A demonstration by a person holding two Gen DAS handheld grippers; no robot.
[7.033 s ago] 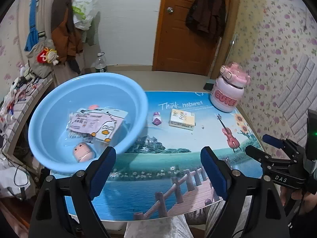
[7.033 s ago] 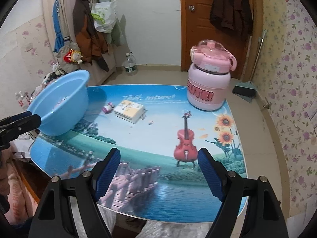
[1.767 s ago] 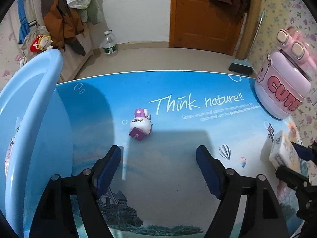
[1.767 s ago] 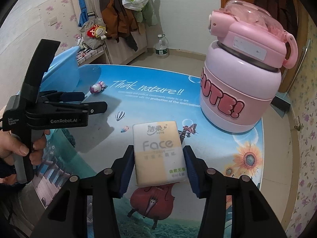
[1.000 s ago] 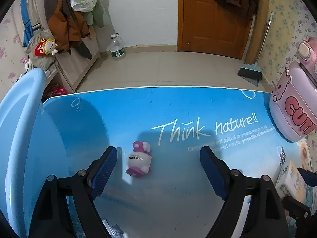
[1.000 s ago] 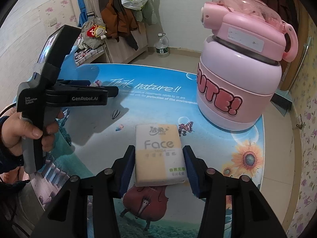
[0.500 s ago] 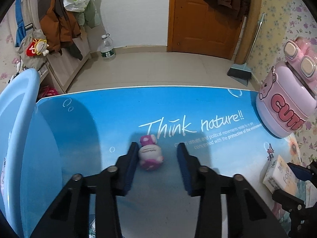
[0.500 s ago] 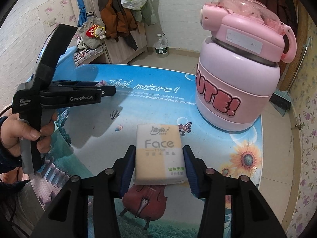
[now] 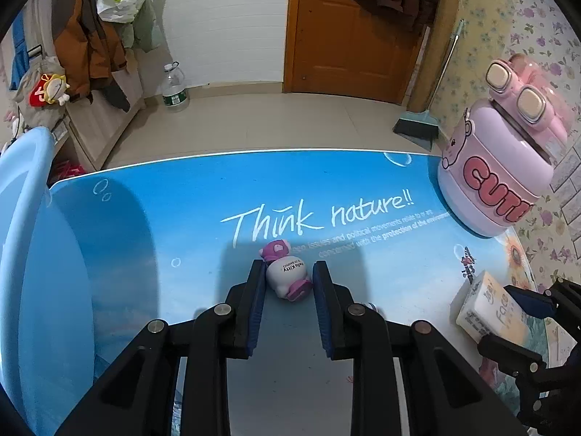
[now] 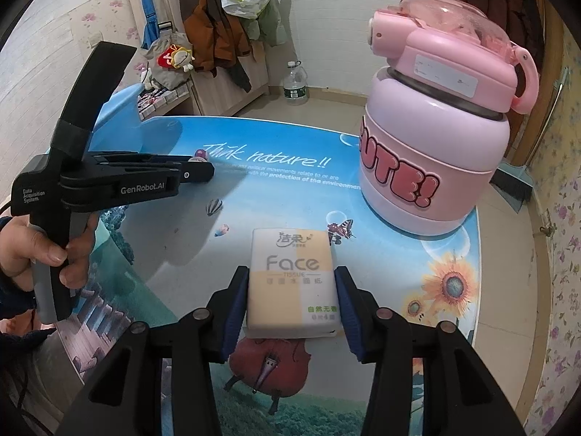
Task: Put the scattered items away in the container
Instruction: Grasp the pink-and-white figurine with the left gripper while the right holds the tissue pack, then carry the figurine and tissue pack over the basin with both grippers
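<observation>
My left gripper (image 9: pixel 287 276) is shut on a small white and purple Hello Kitty toy (image 9: pixel 286 273) that rests on the blue picture table (image 9: pixel 203 196). My right gripper (image 10: pixel 292 283) is shut on a white and yellow Face tissue pack (image 10: pixel 293 283), held just above the table. The tissue pack also shows at the right in the left wrist view (image 9: pixel 488 307). The light blue basin (image 9: pixel 32 254) stands at the left edge. The left gripper shows from the side in the right wrist view (image 10: pixel 196 174).
A big pink "CUTE" bottle (image 10: pixel 435 138) stands at the table's far right corner. Beyond the table are a wooden door (image 9: pixel 345 25), a water bottle (image 9: pixel 174 89) on the floor, hanging coats and a dustpan (image 9: pixel 417 127).
My left gripper has closed from wide open onto the toy, which has turned between the fingers. My right gripper has kept hold of the tissue pack and hardly moved.
</observation>
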